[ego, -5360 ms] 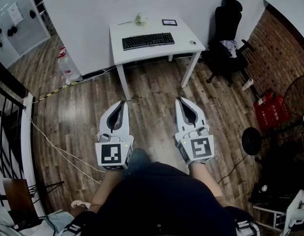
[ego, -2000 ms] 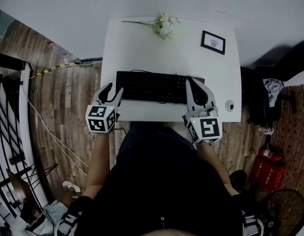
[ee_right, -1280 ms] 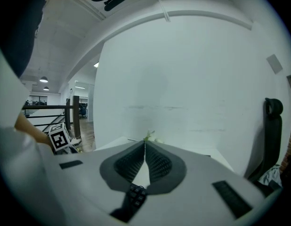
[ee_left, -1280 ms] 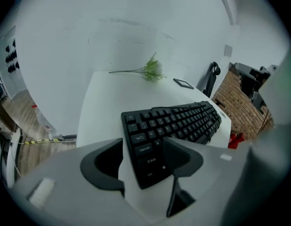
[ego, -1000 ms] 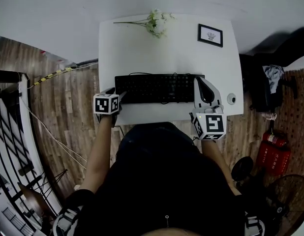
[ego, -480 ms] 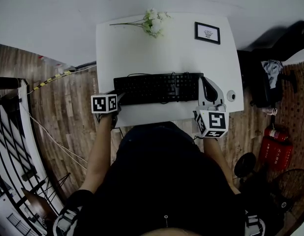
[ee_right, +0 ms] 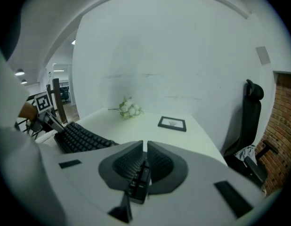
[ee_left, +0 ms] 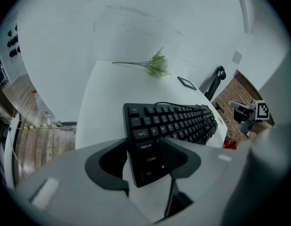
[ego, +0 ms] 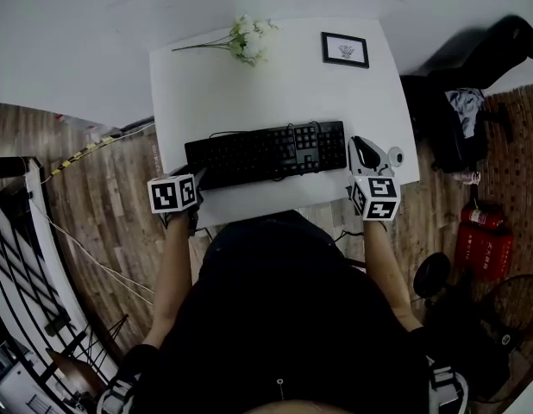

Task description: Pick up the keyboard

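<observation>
One black keyboard (ego: pixel 266 153) lies flat across the near half of the white worktop (ego: pixel 275 84). Its left end sits between the fingers of the left gripper (ego: pixel 196 177), which are spread and closing around it. Whether they already touch its edges is hard to tell. The right gripper (ego: pixel 361 145) is just beside the keyboard's right end, with its fingers pressed together on nothing. Farther back on the worktop lie a sprig of white flowers (ego: pixel 246 38) and a small framed picture (ego: pixel 345 49), well apart from each other. A black office chair (ee_right: pixel 251 112) stands off the worktop's right side.
</observation>
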### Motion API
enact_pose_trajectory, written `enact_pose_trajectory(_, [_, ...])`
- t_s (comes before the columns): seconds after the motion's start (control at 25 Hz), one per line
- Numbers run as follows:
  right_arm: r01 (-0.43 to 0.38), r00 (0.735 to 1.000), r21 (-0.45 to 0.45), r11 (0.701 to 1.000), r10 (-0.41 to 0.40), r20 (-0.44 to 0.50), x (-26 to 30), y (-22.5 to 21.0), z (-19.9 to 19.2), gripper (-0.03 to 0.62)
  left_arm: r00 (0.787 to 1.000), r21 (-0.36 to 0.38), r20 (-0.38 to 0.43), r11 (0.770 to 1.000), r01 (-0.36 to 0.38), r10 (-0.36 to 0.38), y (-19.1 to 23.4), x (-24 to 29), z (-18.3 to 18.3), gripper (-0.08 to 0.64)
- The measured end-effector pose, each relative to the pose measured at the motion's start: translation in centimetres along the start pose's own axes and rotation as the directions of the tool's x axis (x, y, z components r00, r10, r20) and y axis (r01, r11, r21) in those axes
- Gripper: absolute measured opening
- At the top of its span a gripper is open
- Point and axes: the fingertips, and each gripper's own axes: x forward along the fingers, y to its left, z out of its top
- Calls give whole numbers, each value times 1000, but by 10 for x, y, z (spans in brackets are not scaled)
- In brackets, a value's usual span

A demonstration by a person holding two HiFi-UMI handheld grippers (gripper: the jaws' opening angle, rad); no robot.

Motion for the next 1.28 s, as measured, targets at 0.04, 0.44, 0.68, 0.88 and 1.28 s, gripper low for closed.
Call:
enact_pose_trajectory(0.04, [-14,999,0,1000,14,-31,3,-2,-10,14,1000,3,4,1000,-2,2,-1,-2,1,227])
enact_pose_trajectory(0.44, [-216,920,245,945,281,-274,42,-3,-87,194,1000,17,15,1000,-7,7,-5,-10,7,224])
enact_pose_trajectory(0.68, [-240,867,385,891,375,-329,54,-3,-104,213,1000,22,17,1000,-11,10,-7,-14,10,224])
enact_pose_trajectory(0.88, [-257,836,426,868,421,-353,57,2,-112,215,1000,27,21,999,-18,18,-8,-18,12,222])
enact_pose_trajectory(1.28, [-227,770,521,823,479,-422,62,3,-117,213,999,41,21,998,-49,48,-11,-24,17,222])
